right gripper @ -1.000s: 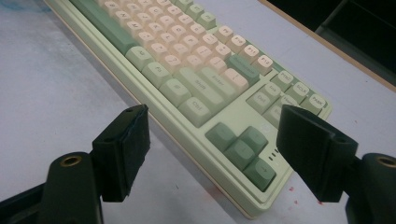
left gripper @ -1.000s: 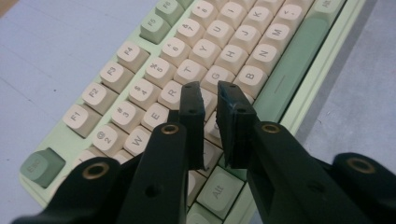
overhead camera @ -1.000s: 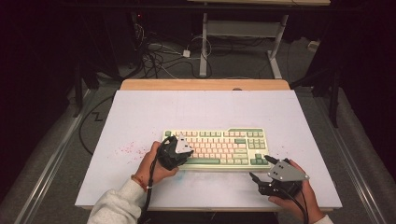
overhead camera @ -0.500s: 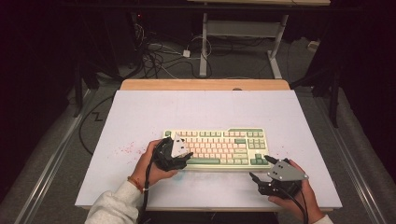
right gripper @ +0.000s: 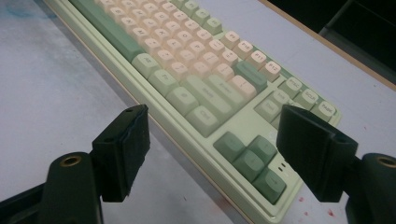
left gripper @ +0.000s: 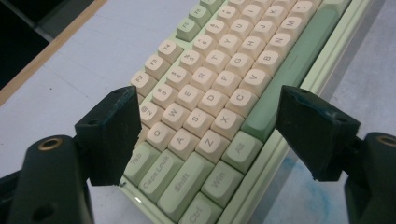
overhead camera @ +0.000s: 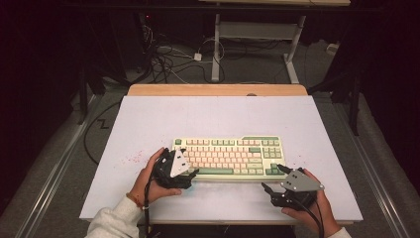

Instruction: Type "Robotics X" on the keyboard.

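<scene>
Key legends on the keyboard (left gripper: 219, 107): Tab, Caps Lock, Shift, Ctrl, Win, Alt.

The keyboard (overhead camera: 229, 157), cream with green keys, lies flat near the front of the white table (overhead camera: 148, 124), its long side running across your view. Your left gripper (overhead camera: 190, 172) sits at the keyboard's front left corner, held in your left hand (overhead camera: 148, 176); its jaws have just been opening, and nothing appears to be clamped between them, though the angle makes this hard to confirm. Your right gripper (overhead camera: 274, 178) rests just off the keyboard's front right corner, jaws spread and empty. Faint red specks (overhead camera: 131, 159) mark the table left of the keyboard.
</scene>
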### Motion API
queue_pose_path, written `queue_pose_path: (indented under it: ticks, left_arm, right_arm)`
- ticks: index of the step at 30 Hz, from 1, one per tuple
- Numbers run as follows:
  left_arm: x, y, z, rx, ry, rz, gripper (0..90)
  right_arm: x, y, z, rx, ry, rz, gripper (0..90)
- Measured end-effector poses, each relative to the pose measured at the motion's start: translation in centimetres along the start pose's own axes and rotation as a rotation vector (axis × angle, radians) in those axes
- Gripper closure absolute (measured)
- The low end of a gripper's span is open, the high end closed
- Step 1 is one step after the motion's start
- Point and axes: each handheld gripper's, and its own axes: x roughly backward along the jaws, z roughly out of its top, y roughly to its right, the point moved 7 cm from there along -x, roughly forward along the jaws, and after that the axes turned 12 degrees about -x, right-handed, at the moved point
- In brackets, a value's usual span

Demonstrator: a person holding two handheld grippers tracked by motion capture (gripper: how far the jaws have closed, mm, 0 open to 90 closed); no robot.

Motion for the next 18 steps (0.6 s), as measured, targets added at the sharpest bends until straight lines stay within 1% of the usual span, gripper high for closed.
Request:
queue_pose_path:
  ticks: [3,6,7,9,10,13,15,17,18]
  left_arm:
    - [0.5,-0.1,-0.7,0.018,0.001,0.017,20.1]
    - [0.9,-0.1,-1.3,0.038,0.004,0.019,20.1]
    - [0.9,0.0,-1.6,0.043,0.001,0.012,20.1]
    - [1.0,0.2,-2.1,0.039,-0.013,0.017,20.1]
    - [1.1,0.3,-2.4,0.043,-0.017,0.01,20.1]
    - [1.4,0.4,-3.1,0.051,-0.024,0.009,20.1]
    - [1.6,0.5,-3.6,0.047,-0.033,0.019,20.5]
    - [1.9,0.5,-4.0,0.051,-0.039,0.031,21.9]
    - [2.0,0.6,-4.1,0.059,-0.038,0.022,24.1]
  right_arm:
    - [-0.1,-0.4,0.3,0.007,0.008,0.011,25.7]
    - [-0.3,-0.6,0.7,0.009,0.012,0.019,25.5]
    - [-0.4,-0.7,0.8,0.009,0.013,0.021,25.6]
    - [-0.6,-0.7,1.1,0.006,0.019,0.028,25.5]
    - [-0.7,-0.7,1.3,0.005,0.022,0.029,25.5]
    - [-1.1,-0.6,1.9,0.0,0.032,0.034,25.5]
    - [-1.3,-0.5,2.3,-0.007,0.039,0.038,25.5]
    - [-1.6,-0.5,2.7,-0.012,0.045,0.042,25.6]
    - [-1.7,-0.5,2.9,-0.017,0.047,0.044,25.6]
